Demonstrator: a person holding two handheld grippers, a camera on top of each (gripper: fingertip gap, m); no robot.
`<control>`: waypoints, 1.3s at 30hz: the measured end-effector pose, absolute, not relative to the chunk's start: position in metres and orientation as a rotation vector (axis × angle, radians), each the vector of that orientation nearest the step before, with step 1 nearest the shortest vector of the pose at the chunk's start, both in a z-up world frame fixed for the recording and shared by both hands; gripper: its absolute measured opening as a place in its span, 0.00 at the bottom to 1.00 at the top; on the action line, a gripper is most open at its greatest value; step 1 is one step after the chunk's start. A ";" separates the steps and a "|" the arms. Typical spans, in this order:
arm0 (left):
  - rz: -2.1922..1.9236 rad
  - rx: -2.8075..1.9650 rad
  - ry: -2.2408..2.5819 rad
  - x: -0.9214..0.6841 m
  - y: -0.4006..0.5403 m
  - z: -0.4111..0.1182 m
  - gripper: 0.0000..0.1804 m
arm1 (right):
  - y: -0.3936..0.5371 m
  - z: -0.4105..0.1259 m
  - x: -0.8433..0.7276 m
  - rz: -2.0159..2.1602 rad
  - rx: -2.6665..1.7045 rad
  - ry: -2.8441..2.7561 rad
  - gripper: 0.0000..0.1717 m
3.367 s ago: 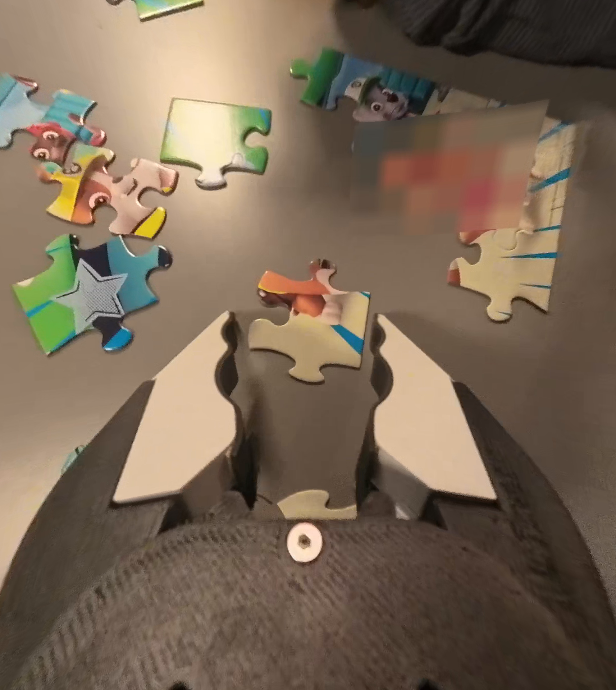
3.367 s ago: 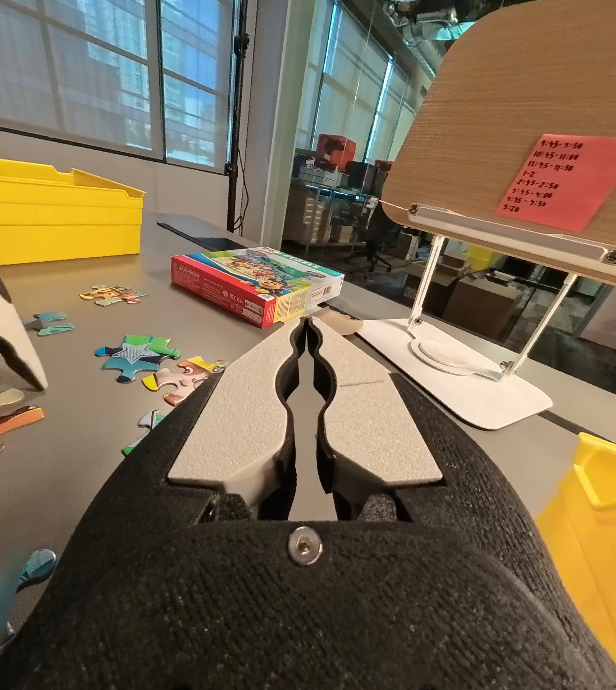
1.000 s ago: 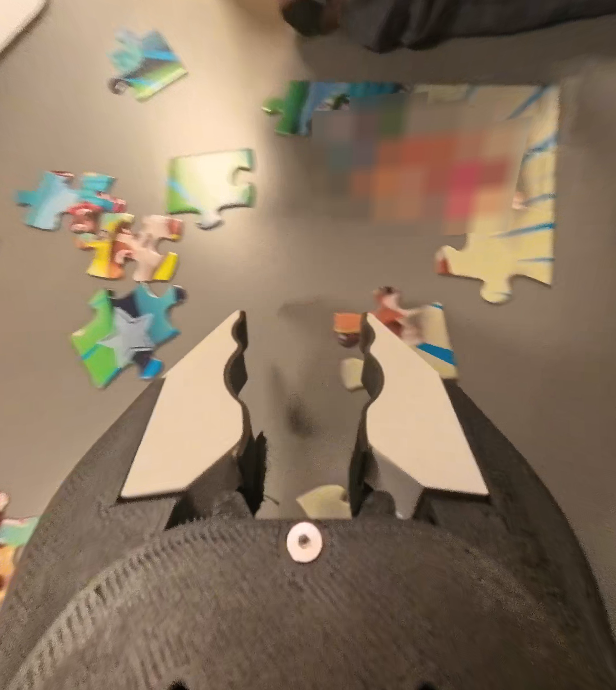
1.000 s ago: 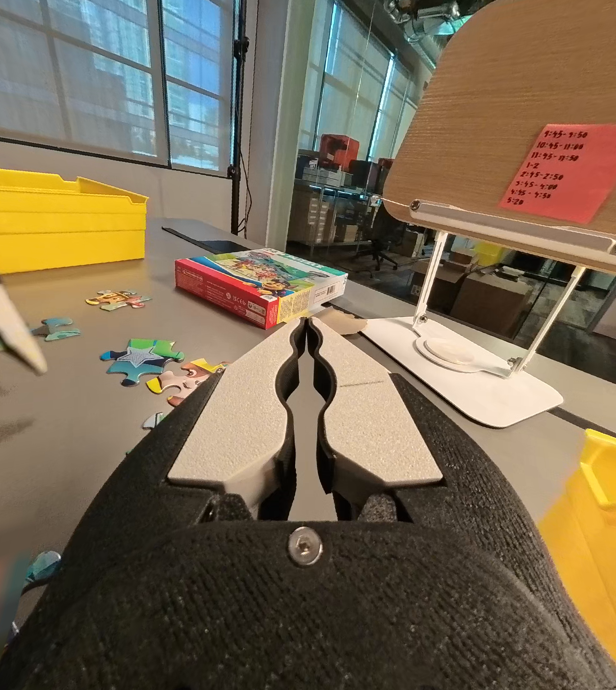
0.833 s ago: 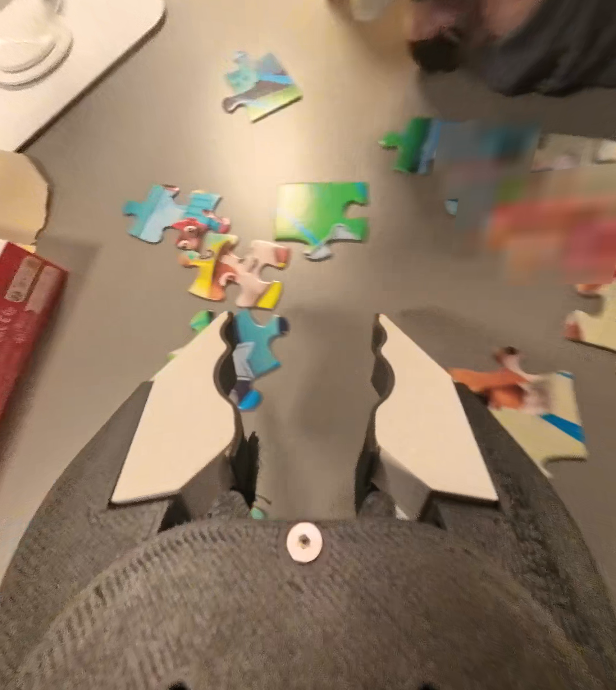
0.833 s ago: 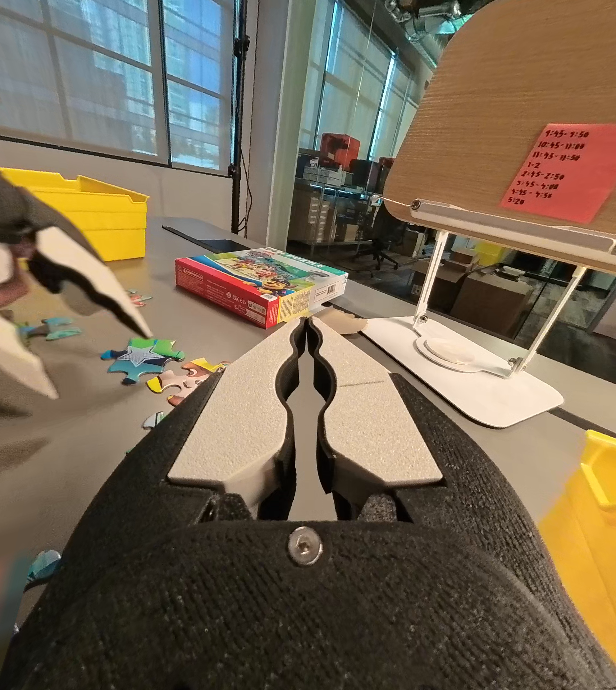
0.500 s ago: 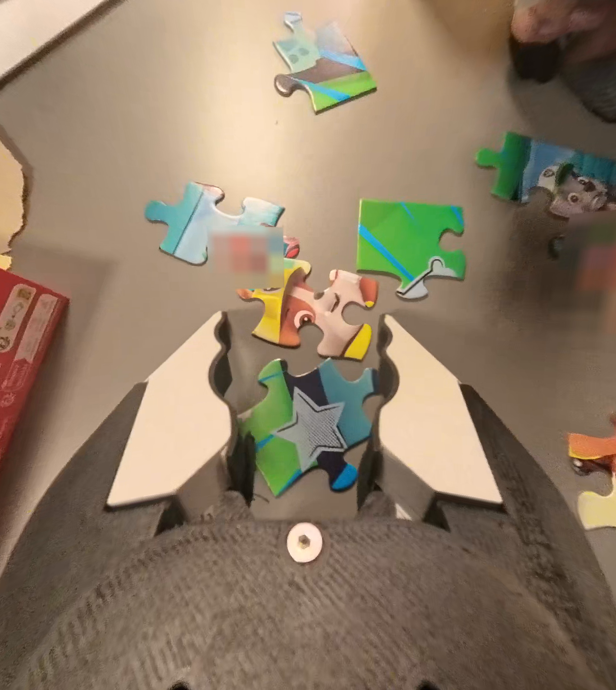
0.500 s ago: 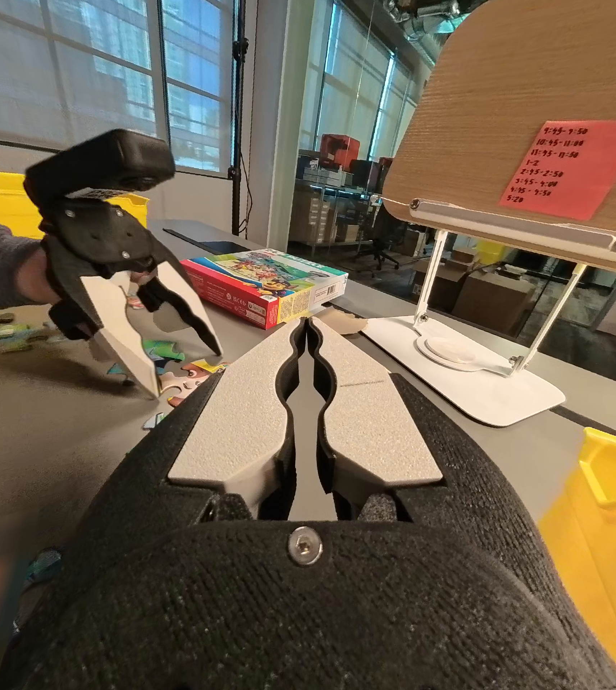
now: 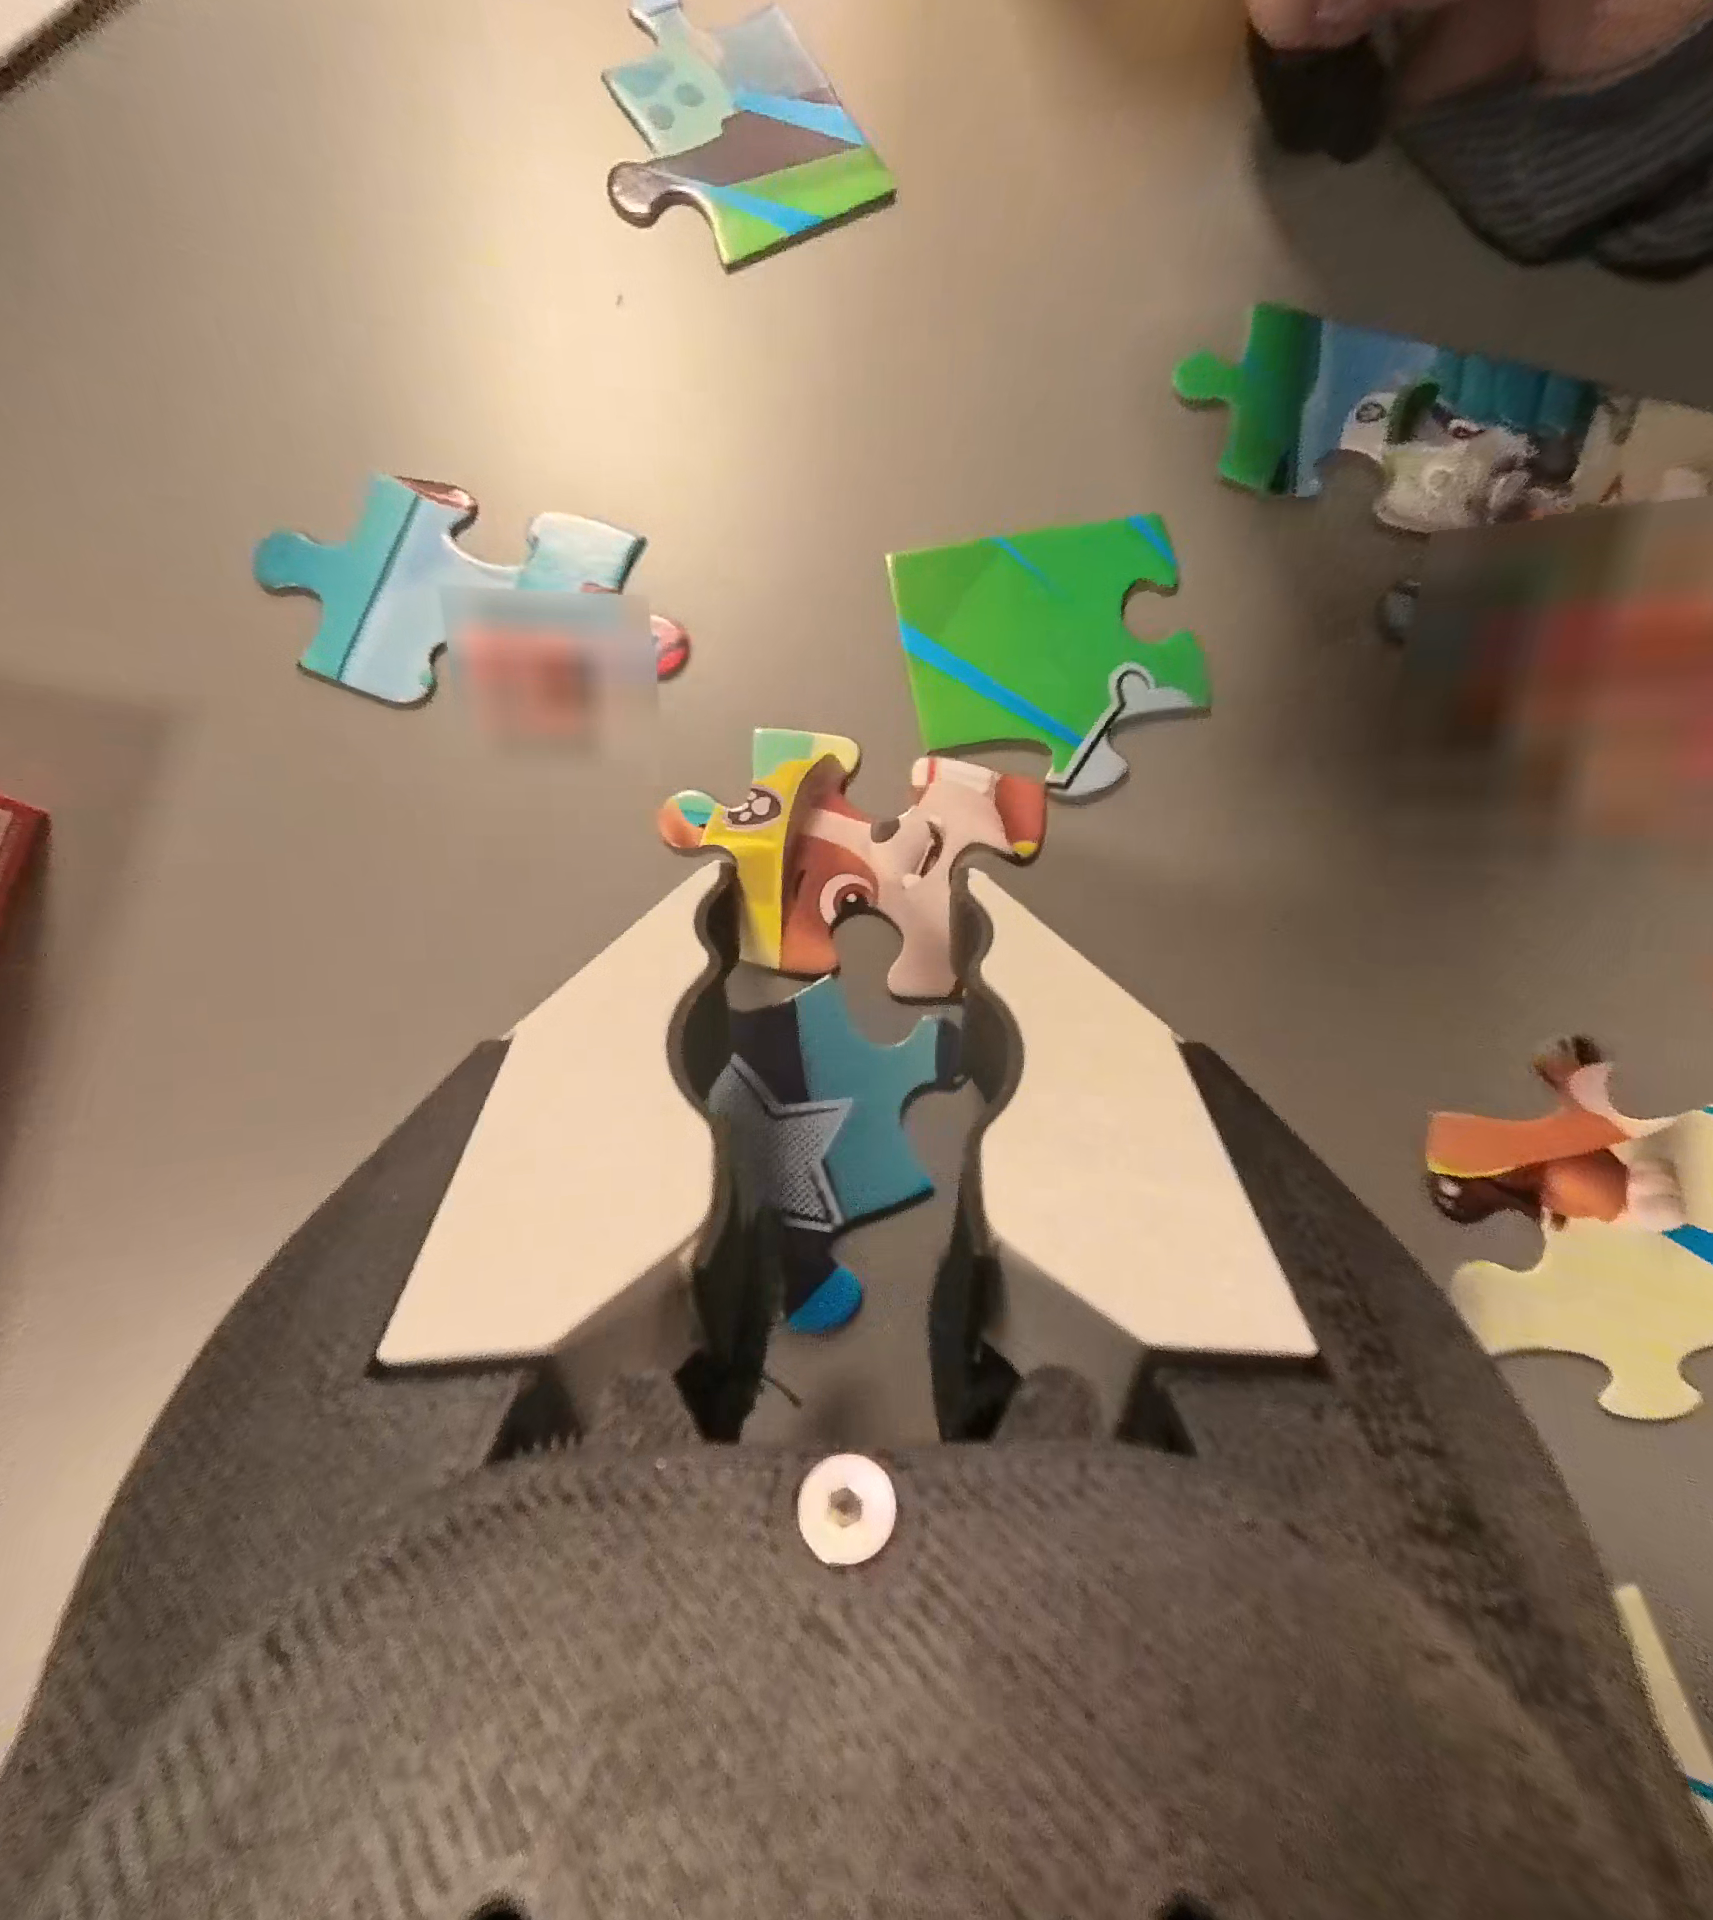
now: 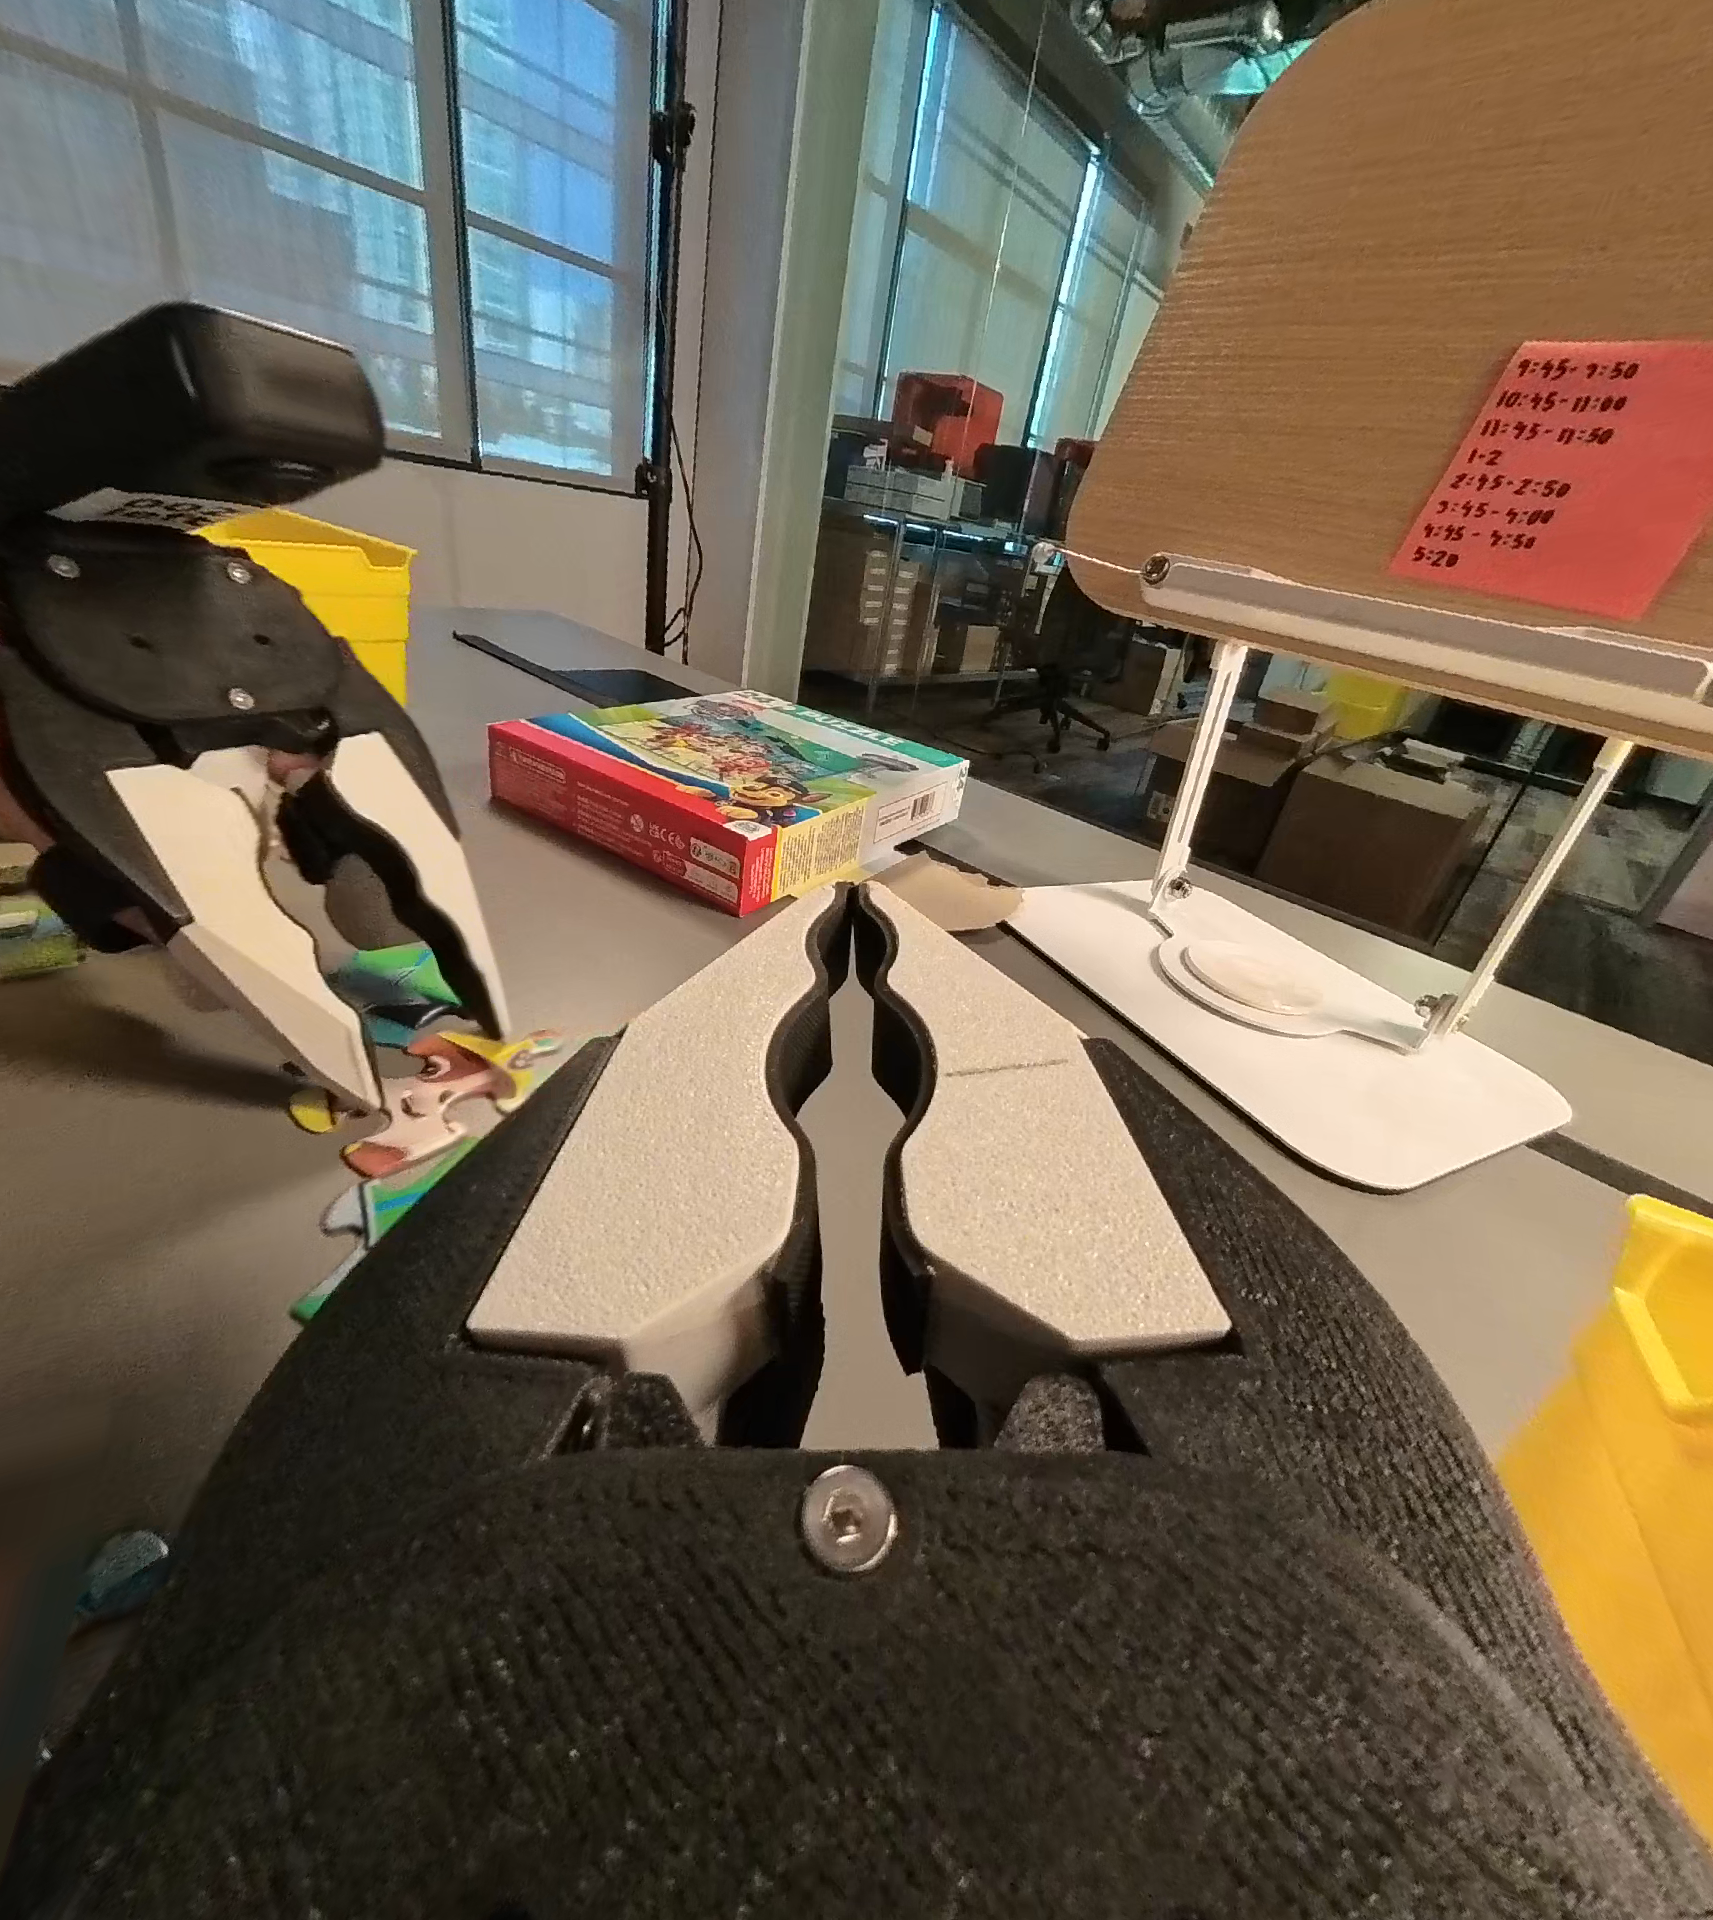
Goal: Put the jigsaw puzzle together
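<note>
Narrowed left gripper (image 9: 847, 883) now clamps pup puzzle piece (image 9: 831, 883); right gripper (image 10: 852, 902) together, bare.

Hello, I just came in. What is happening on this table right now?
A person works with two hand-held grippers over a grey table strewn with loose jigsaw pieces. The left hand-held gripper has its fingers closed on a yellow and brown puzzle piece, just above a blue star piece. The right hand-held gripper is shut and holds nothing, pointing toward the puzzle box.
</note>
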State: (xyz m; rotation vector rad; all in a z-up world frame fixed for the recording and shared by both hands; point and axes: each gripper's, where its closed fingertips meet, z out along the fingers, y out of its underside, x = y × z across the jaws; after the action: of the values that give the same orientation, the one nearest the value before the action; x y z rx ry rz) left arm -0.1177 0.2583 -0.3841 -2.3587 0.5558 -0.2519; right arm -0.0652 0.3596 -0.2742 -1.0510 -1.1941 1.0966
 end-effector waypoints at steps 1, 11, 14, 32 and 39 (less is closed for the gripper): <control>-0.251 -2.360 0.554 -0.116 0.256 -0.384 0.22 | 0.360 -0.274 -0.065 1.097 -1.051 -1.194 0.00; -0.156 -2.266 0.351 -0.108 0.220 -0.351 0.31 | 0.361 -0.274 -0.063 1.089 -1.051 -1.187 0.00; -0.079 -2.139 0.210 -0.108 0.181 -0.312 0.35 | 0.362 -0.274 -0.062 1.089 -1.053 -1.181 0.00; 0.476 -1.449 -0.299 -0.197 0.019 -0.245 0.36 | 0.374 -0.275 -0.063 0.890 -1.038 -1.172 0.00; 0.521 -1.395 -0.221 -0.193 0.025 -0.250 0.34 | 0.390 -0.268 -0.051 0.828 -1.060 -1.080 0.00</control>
State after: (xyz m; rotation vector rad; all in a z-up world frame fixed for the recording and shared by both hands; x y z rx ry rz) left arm -0.1925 0.0253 -0.2505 -1.3945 -0.2211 0.5211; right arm -0.0513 0.3902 -0.2684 -1.0601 -1.0796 0.8284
